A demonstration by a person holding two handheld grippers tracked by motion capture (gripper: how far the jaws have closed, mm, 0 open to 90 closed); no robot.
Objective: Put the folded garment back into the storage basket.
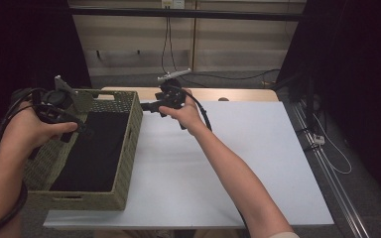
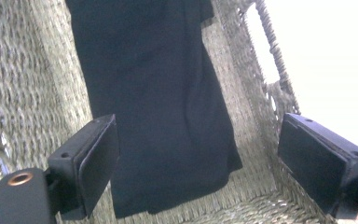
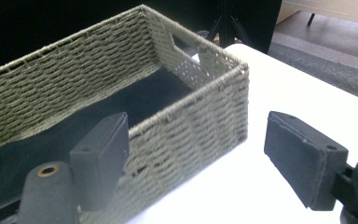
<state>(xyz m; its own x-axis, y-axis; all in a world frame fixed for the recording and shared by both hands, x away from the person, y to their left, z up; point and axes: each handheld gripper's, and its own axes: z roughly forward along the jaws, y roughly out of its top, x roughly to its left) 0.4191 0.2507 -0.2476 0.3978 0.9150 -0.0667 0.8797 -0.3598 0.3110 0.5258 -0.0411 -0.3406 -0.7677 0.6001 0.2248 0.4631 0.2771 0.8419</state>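
White table point(image 1: 238, 163) bears the basket point(image 1: 129, 144); left gripper point(image 2: 196, 163), unclenched, sees black cloth point(image 2: 158, 107) inside.

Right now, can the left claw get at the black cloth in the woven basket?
Probably yes. The left claw hangs open above the black folded cloth inside the olive woven basket, and nothing lies between them.

a recording lab: black curtains point(image 1: 25, 44), trailing cables point(image 1: 337, 148), bare white table point(image 1: 258, 163).
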